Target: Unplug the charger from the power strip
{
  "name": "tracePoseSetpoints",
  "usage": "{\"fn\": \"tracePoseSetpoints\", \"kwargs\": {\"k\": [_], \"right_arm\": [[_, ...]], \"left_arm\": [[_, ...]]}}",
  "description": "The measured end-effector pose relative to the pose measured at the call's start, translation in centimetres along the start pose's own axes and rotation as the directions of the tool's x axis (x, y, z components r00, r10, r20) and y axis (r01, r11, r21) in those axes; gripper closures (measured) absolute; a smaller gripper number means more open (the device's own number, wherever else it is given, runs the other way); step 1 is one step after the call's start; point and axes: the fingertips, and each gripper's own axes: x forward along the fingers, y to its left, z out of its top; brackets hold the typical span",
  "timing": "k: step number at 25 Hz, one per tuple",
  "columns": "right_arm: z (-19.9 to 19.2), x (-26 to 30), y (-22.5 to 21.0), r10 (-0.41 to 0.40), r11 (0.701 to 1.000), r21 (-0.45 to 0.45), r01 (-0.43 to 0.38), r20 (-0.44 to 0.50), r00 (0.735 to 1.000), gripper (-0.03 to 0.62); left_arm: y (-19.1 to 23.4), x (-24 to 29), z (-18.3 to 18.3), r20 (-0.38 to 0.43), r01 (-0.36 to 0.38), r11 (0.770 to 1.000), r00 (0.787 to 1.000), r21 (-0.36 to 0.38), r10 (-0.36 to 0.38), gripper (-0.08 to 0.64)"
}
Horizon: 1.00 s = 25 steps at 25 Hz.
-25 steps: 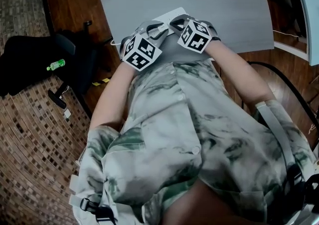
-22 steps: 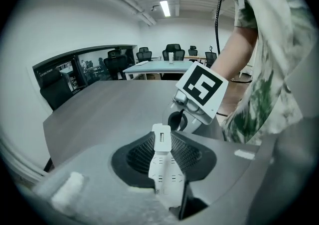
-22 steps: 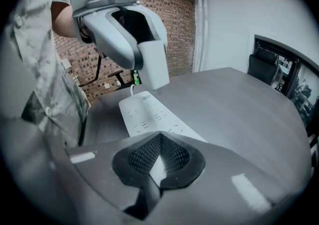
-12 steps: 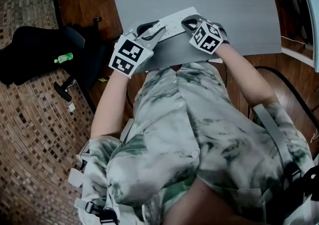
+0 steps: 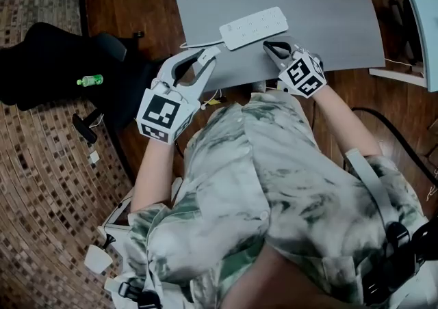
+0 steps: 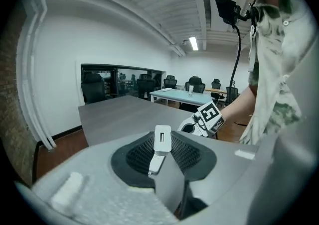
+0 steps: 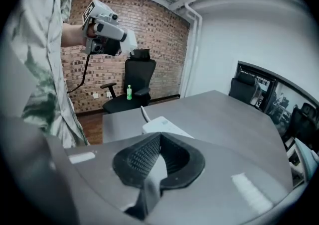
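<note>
Chair (image 5: 48, 61), black, sits far over on my left, on the floor of small brown tiles (image 5: 41, 184). A little green bottle (image 5: 89, 81) rests on it.

Next I see my left gripper (image 5: 209, 56). It is near the front edge of the grey table (image 5: 308, 0). Its jaws are closed on the charger (image 6: 162, 138), a small white block with a slot in it. In the left gripper view the block stands up right at the jaw tips, and the jaws stay quite wide around it. The charger is out of the power strip (image 5: 253, 27) and does not touch it.

The power strip is long and white. It lies flat on the table, a bit past the left gripper and to its right. I see nothing plugged into its top. Its white cable (image 5: 198, 45) runs off its left end toward the table edge.

To the right of that is my right gripper (image 5: 269, 45), close to the near side of the strip. Its jaw tips touch each other and nothing is between them. In the right gripper view, the strip shows just past those tips.
</note>
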Motion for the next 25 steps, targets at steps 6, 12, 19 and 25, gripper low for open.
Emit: {"fn": "tracePoseSetpoints", "kwargs": {"k": [6,12,19,25], "right_arm": [[4.4,-4.6,8.6,-0.091,0.994,0.074,0.085,0.082,0.992,0.588],[6.3,-9.7,19.3,-0.151,0.979,0.157,0.134,0.103,0.983,0.588],[7.0,-15.6,26.5,-0.165,0.980,0.128,0.150,0.116,0.979,0.589],[6.4,-20.1,29.5,-0.199,0.974,0.138,0.179,0.152,0.968,0.588]], "left_arm": [[-2.1,-9.6,-3.9,0.035,-0.001,1.000,0.999,-0.015,0.001,0.451],[-4.7,-15.3,-7.8,0.061,0.067,0.998,0.996,-0.006,-0.067,0.451],[-11.1,-17.2,-8.8,0.067,0.119,0.990,0.990,0.074,-0.124,0.451],[-18.1,-18.5,-9.0,0.069,0.147,0.983,0.986,0.106,-0.155,0.451]]}}
